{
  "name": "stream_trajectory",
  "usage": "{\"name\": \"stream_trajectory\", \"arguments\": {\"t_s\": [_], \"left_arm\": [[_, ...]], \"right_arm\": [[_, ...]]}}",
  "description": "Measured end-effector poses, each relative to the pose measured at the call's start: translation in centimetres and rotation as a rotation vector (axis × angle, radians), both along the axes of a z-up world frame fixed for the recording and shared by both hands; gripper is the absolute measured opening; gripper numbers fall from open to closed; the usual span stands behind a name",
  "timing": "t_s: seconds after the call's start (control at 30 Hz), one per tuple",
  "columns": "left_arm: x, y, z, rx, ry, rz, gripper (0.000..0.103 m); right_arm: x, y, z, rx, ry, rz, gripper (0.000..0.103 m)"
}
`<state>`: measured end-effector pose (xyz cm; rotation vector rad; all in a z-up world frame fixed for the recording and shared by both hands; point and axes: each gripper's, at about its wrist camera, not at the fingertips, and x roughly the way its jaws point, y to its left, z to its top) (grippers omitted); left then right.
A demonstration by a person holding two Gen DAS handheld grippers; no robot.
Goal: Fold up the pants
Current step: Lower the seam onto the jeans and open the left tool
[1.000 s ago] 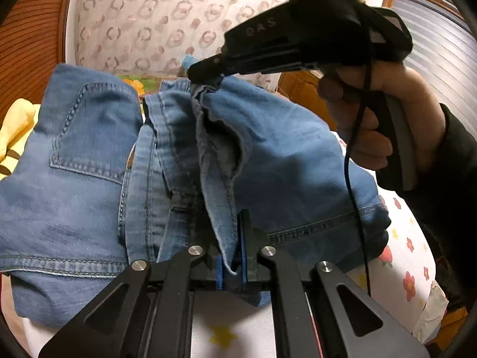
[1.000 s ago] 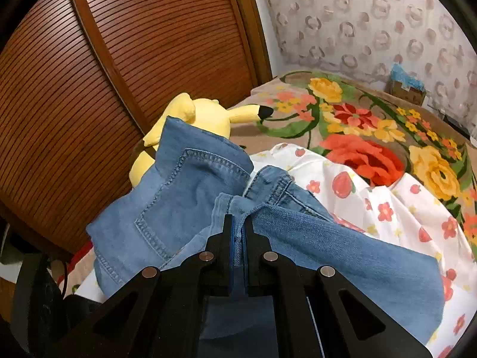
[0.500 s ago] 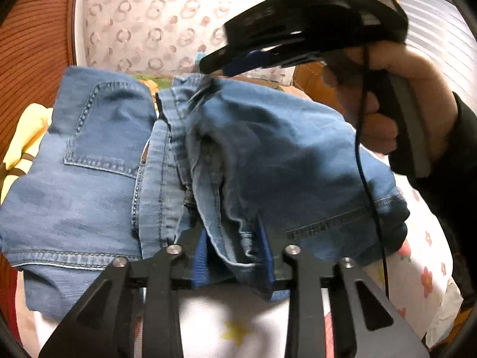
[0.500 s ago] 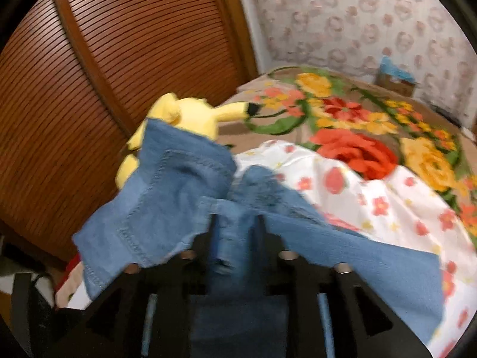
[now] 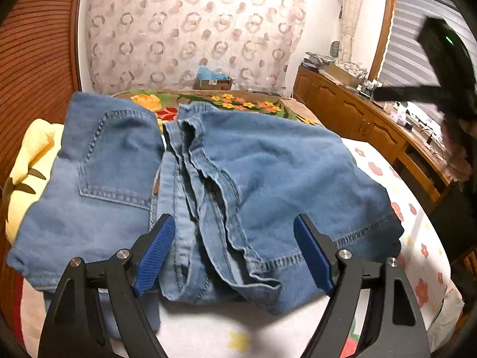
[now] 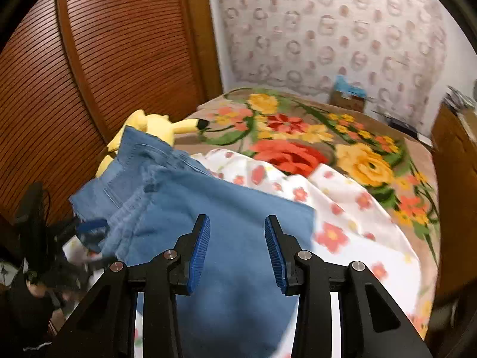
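We saw the folded blue jeans lying on the bed's flowered sheet, beside a yellow plush toy. The left hand-held gripper was opening wide, a bunched denim edge loose between its pads. The right hand-held gripper was opening above the denim, gripping nothing.

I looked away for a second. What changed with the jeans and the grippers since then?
Both let go: the left hand-held gripper and the right hand-held gripper were clamped on the jeans and are now opening, the right one drawn back. The jeans stay folded on the bed; the yellow plush is unmoved.
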<state>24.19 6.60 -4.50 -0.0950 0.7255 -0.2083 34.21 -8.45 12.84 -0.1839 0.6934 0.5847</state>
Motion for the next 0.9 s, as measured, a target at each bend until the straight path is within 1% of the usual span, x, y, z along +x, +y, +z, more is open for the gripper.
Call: {"name": "stream_trajectory", "arguments": {"t_s": [0.07,0.23,0.37,0.43,0.5,0.63,0.77,0.83,0.9], "left_arm": [[0.3,0.3,0.1,0.014,-0.002,0.010,0.082],[0.9,1.4,0.1,0.024,0.007,0.042,0.082],[1.3,1.7,-0.1,0.043,0.010,0.055,0.082],[1.3,1.8,-0.2,0.048,0.018,0.061,0.082],[1.5,1.9,-0.5,0.059,0.027,0.065,0.082],[2.1,2.4,-1.5,0.073,0.061,0.080,0.082],[2.5,2.6,-2.6,0.091,0.091,0.082,0.082],[2.4,2.4,-3.0,0.125,0.088,0.075,0.082],[2.2,2.4,-3.1,0.128,0.082,0.069,0.082]], "right_arm": [[-1.4,-1.7,0.0,0.003,-0.006,-0.031,0.040],[-5.0,-3.9,0.5,0.012,-0.023,-0.077,0.040],[-7.2,-5.0,-0.5,0.005,-0.008,-0.092,0.040],[-7.5,-5.1,-1.4,0.010,0.012,-0.099,0.040],[-6.9,-5.2,-2.2,0.014,0.038,-0.105,0.046],[-5.7,-4.7,-5.0,0.026,0.105,-0.107,0.052],[-3.4,-4.2,-7.7,0.040,0.178,-0.102,0.053],[-2.3,-4.7,-8.5,0.049,0.198,-0.097,0.053],[-1.6,-4.5,-9.1,0.060,0.212,-0.098,0.053]]}}
